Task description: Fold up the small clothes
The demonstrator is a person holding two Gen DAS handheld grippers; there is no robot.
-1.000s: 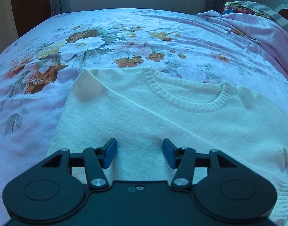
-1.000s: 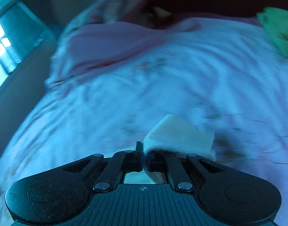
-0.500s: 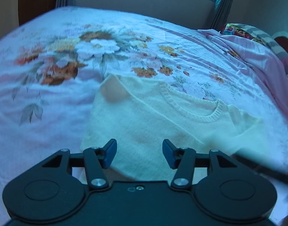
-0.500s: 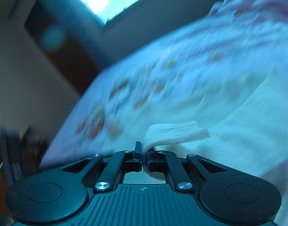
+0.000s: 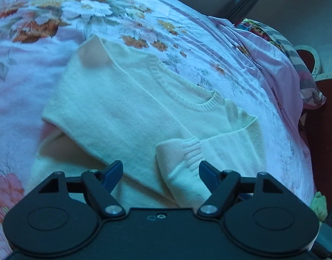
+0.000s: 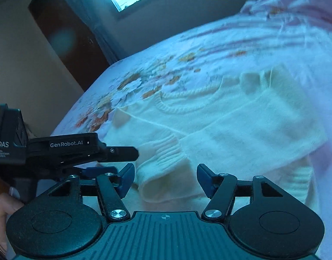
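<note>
Sweater (image 5: 131, 112), cream knit, is lying flat on the bed (image 5: 31, 99), front up, neckline (image 5: 183, 93) pointing toward the far edge with the floral print. Right sleeve (image 6: 241, 134) is lying folded inward across the chest, cuff (image 6: 166, 151) resting on the body panel near the hem. Reads as the first fold of the sequence: sleeve brought in so the outline squares up.

Right claw (image 6: 164, 178) is sitting just behind that cuff, jaws having just been opening; they are now standing apart, with the end of the sleeve lying loose between them and the pads not pressing on it. Looks like a release after placing the sleeve.

Left claw (image 5: 160, 174) is hovering over the hem side, jaws also having just been opening, now spread wide and gripping nothing; the cuff is showing between its fingers only because it lies beneath. In the right wrist view it is sitting just to the left of the right claw, a hand (image 6: 1, 212) visible at its grip.

Left sleeve is looking tucked already, though the lower left edge of the sweater is bunching, with pink bed fabric showing at the fold. Judgement: halfway at best; body fold not yet done.
</note>
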